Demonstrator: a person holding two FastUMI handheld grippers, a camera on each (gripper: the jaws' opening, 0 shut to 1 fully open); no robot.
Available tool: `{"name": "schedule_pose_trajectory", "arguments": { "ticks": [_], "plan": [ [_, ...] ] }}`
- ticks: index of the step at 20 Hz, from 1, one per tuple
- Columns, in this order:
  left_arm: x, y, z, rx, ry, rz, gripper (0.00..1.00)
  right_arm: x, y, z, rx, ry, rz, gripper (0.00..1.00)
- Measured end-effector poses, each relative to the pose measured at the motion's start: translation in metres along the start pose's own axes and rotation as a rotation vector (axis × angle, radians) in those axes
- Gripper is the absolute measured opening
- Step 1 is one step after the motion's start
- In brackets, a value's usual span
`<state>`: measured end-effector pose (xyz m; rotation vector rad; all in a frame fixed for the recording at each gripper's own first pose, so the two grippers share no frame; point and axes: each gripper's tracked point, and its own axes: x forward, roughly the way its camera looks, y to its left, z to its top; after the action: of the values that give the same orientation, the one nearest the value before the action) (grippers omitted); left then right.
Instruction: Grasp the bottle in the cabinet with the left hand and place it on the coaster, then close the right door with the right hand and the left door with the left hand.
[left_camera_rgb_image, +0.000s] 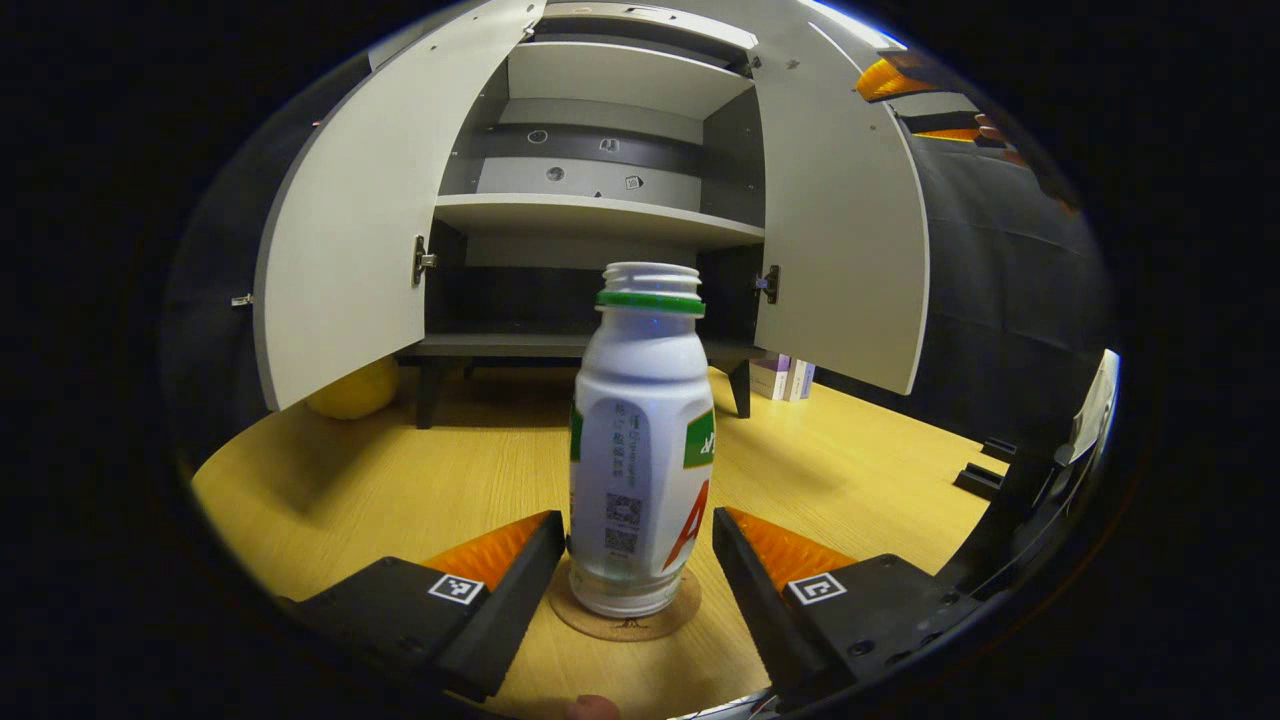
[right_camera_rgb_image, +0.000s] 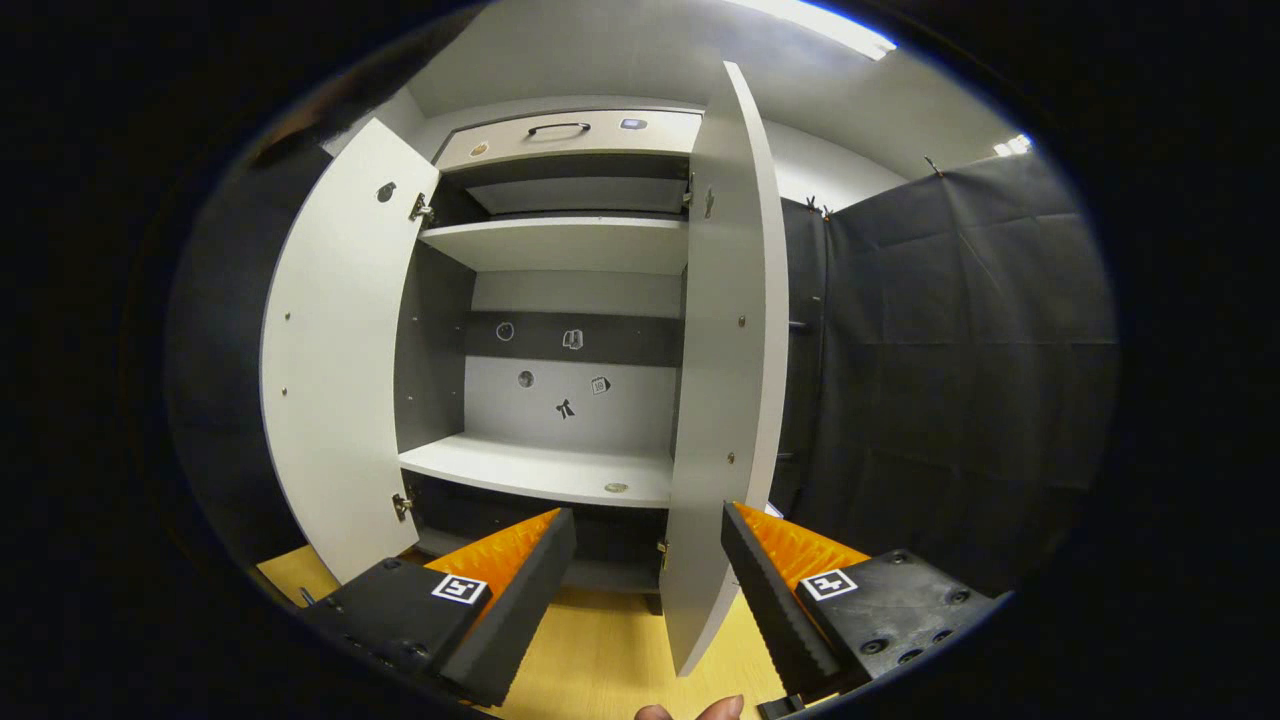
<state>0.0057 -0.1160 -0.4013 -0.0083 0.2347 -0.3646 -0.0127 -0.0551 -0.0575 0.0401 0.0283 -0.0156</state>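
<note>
A white bottle (left_camera_rgb_image: 640, 450) with a green neck ring and no cap stands upright on the round coaster (left_camera_rgb_image: 625, 625) on the wooden table. My left gripper (left_camera_rgb_image: 638, 540) is open, its fingers close on either side of the bottle's lower body. Behind it the cabinet (left_camera_rgb_image: 600, 215) stands with its left door (left_camera_rgb_image: 345, 250) and right door (left_camera_rgb_image: 845, 240) swung open. My right gripper (right_camera_rgb_image: 648, 560) is open and holds nothing, just in front of the right door (right_camera_rgb_image: 720, 400), which I see nearly edge-on. It also appears in the left gripper view as the right gripper (left_camera_rgb_image: 915, 105), high beside that door.
A yellow ball (left_camera_rgb_image: 352, 392) lies under the left door beside the cabinet leg. Small boxes (left_camera_rgb_image: 785, 378) stand under the right door. A black stand (left_camera_rgb_image: 985, 475) sits at the table's right edge. The cabinet shelf (right_camera_rgb_image: 540, 470) is bare apart from a small disc.
</note>
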Motion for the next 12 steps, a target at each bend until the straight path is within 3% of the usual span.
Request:
{"name": "schedule_pose_trajectory", "arguments": {
  "ticks": [5, 12],
  "plan": [
    [-0.052, 0.017, 0.043, -0.028, -0.012, 0.062, 0.95, -0.005, -0.011, 0.015, 0.015, -0.015, -0.017, 0.98],
    [-0.119, 0.053, 0.182, -0.078, -0.074, 0.163, 0.94, -0.020, -0.030, 0.028, 0.007, 0.000, -0.039, 0.98]
  ]
}}
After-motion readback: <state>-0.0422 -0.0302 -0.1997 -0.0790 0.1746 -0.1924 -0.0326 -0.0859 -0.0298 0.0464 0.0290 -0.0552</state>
